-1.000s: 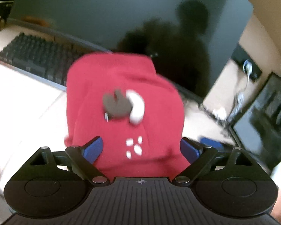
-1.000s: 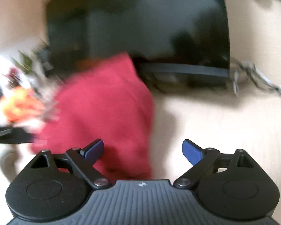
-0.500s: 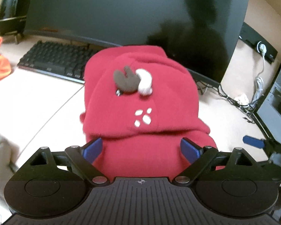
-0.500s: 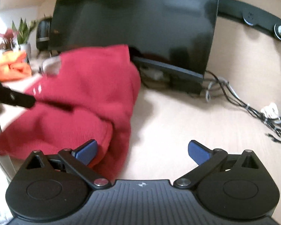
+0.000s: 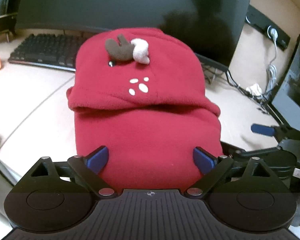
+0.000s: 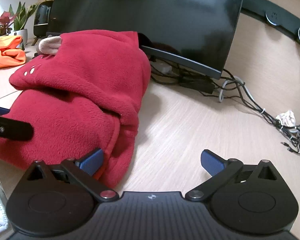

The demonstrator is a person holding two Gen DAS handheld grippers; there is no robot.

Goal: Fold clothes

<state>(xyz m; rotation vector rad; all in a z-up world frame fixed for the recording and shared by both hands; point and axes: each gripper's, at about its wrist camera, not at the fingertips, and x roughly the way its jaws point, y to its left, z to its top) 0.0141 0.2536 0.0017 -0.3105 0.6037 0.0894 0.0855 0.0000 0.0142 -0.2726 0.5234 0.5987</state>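
Observation:
A red fleece hoodie [image 5: 146, 120] lies folded in a thick bundle on the desk, hood on top with a brown antler [image 5: 118, 49], a white ear and small white spots. My left gripper [image 5: 151, 159] is open, its blue pads on either side of the bundle's near end, gripping nothing. The hoodie also shows in the right wrist view [image 6: 80, 100]. My right gripper [image 6: 152, 161] is open at the bundle's right edge, its left pad against the fleece, its right pad over bare desk. It shows in the left wrist view [image 5: 270, 138] too.
A large dark monitor [image 5: 130, 4] stands just behind the hoodie, a black keyboard [image 5: 44, 50] to its left. Orange cloth [image 6: 6, 52] and potted plants [image 6: 10, 24] sit far left. Tangled cables [image 6: 240, 92] lie at the back right on the wooden desk [image 6: 190, 124].
The hoodie has come down from mid-air and settled flat as a folded bundle. Both grippers have pulled back to its near end and right edge and now hold still.

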